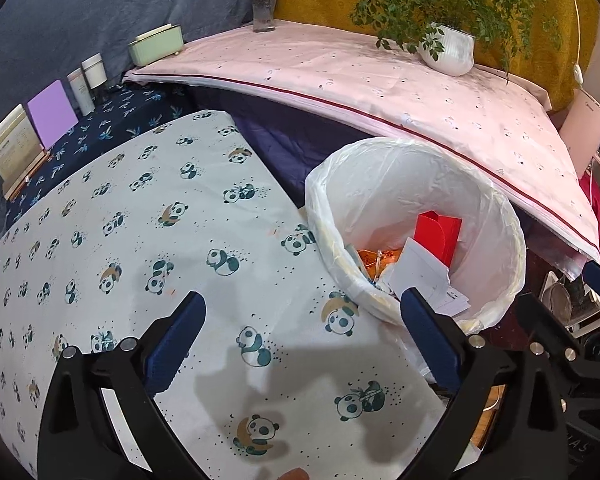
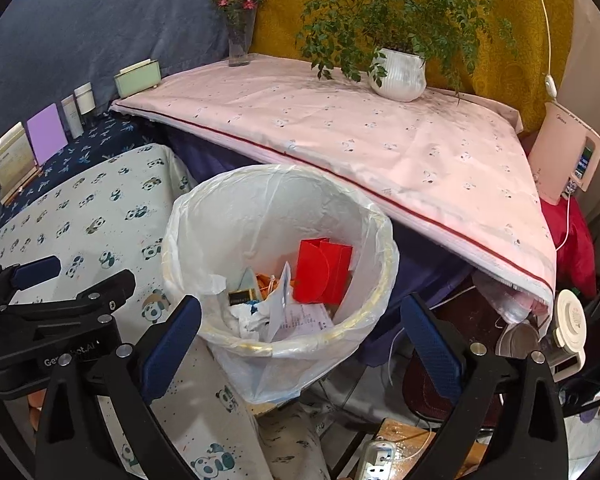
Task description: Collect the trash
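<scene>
- The left gripper [image 1: 302,336] hangs over the panda cloth [image 1: 140,240] with its jaws spread wide and nothing between them; it is released.
- The right gripper [image 2: 300,336] is likewise spread wide and empty, pointing down at the near rim of the bin [image 2: 384,240].
- In the right wrist view the left gripper [image 2: 72,276] shows at the left edge, just beside the bin.
- The bin stands at the cloth's edge, lined with a white bag [image 2: 260,376] whose skirt hangs down the near side.
- Trash lies inside: a red box [image 2: 324,272] upright toward the far wall, white papers [image 2: 304,318], crumpled bits and something orange beneath.
- The panda cloth shows no loose trash in either view, so the collecting looks nearly or fully done; the step in hand is likely clearing away from the bin after a drop.
- To do it well, both grippers should draw back without snagging the bag's loose skirt or nudging the rim, since the bin looks light and sits near the table's edge.
- A scan of the cloth for stray scraps would confirm nothing is left.
- Farther off, the pink table [image 2: 340,128] carries a potted plant [image 2: 400,74] and a flower vase [image 2: 240,40]; these are not trash and should stay.
</scene>
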`<state>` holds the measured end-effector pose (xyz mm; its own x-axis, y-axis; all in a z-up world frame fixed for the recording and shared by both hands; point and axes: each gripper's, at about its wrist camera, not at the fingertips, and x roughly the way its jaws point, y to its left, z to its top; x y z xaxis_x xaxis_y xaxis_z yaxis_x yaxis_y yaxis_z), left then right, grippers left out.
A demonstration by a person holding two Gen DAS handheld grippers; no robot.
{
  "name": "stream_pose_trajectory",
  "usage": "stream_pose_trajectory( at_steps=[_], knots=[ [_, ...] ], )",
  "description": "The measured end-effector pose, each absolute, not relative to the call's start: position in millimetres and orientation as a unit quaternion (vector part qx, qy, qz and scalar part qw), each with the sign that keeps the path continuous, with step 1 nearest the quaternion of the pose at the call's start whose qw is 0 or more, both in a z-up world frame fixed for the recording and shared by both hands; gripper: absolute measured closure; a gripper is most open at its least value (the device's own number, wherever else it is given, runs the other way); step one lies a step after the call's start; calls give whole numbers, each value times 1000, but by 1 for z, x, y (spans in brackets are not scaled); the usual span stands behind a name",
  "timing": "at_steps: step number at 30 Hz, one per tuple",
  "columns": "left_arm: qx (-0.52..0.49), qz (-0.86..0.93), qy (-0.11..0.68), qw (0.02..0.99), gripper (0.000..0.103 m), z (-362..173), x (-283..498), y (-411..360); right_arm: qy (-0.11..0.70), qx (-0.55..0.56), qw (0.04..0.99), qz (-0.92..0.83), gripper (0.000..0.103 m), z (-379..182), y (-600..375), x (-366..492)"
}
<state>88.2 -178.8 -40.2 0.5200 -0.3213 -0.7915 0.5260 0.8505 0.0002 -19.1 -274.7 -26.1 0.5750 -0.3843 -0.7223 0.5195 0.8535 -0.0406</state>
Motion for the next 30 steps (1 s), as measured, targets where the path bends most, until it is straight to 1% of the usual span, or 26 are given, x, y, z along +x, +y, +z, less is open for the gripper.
stream_pose_trajectory(
  at_steps=[30],
  knots=[
    [125, -218, 428, 868, 9, -49, 71, -154, 393, 74, 881, -253, 7, -42, -252, -32]
  ],
)
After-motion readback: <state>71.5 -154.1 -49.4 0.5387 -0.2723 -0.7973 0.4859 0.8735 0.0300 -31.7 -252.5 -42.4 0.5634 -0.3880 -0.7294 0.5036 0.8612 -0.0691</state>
